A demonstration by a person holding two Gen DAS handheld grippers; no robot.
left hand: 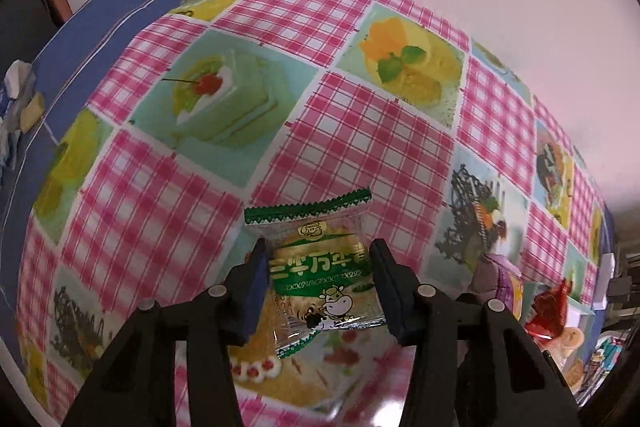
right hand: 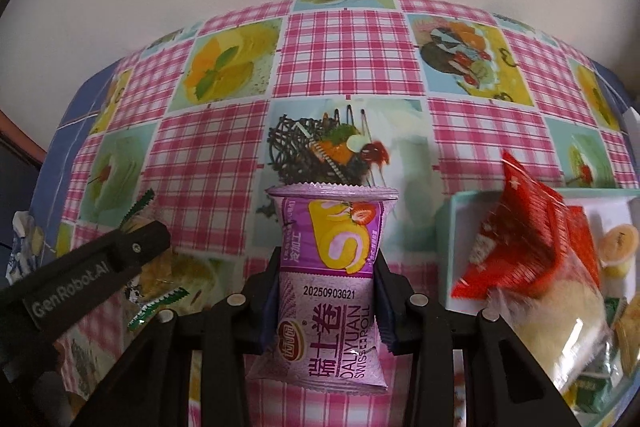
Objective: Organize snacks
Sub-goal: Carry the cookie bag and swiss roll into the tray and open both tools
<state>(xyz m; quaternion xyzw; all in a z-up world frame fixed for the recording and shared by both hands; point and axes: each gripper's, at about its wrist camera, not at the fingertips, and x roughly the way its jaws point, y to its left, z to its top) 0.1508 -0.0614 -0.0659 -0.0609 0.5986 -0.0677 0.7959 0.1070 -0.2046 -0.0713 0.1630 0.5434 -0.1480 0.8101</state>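
Note:
My left gripper (left hand: pixel 318 261) is shut on a green-edged clear snack packet (left hand: pixel 320 267) with a cartoon cow, held just above the patterned tablecloth (left hand: pixel 360 131). In the right wrist view, one black finger (right hand: pixel 136 247) of that gripper shows at the left with the packet's green edge (right hand: pixel 140 207) beside it. My right gripper (right hand: pixel 329 265) is shut on a purple Swiss roll packet (right hand: pixel 328 267), which stands upright between the pads. The purple packet (left hand: pixel 500 275) also shows at the right edge of the left wrist view.
A pale teal tray (right hand: pixel 450 223) at the right holds a red packet (right hand: pixel 532 227), a yellow jelly cup (right hand: pixel 620 243), a clear bag with a pale cake (right hand: pixel 560 327) and green packs (right hand: pixel 596 395). Crumpled wrappers (left hand: pixel 16 99) lie at the table's left edge. A white wall stands behind.

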